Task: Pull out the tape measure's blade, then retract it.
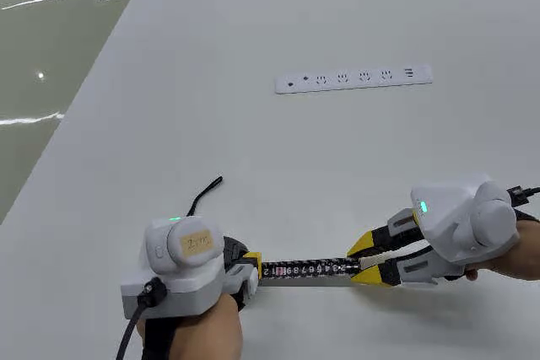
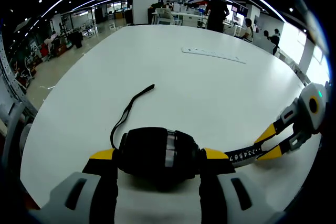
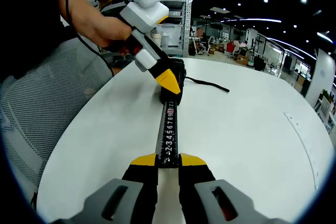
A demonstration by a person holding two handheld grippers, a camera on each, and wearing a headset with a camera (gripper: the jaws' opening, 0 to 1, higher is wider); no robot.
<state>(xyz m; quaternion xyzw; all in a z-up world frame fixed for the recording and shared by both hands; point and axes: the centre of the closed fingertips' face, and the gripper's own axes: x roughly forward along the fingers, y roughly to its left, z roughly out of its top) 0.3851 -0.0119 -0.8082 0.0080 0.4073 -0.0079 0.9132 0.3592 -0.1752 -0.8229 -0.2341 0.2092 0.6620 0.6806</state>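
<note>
My left gripper (image 2: 158,155) clamps the black tape measure case (image 2: 149,142) between both jaws, resting on the white table (image 1: 278,158). My right gripper (image 3: 168,160) pinches the end of the blade (image 1: 308,270), which extends straight from the case along the tabletop. The strap (image 1: 205,194) lies beyond the case. A power strip (image 1: 353,78) lies well apart.

Tape measure (image 2: 157,153): black rounded case with a silver band, bottom centre of left gripper view.
Blade (image 1: 308,270): partly drawn out, straight, numerals showing, lower middle of head view.
Strap (image 1: 205,196): black, trailing up-left.
</note>
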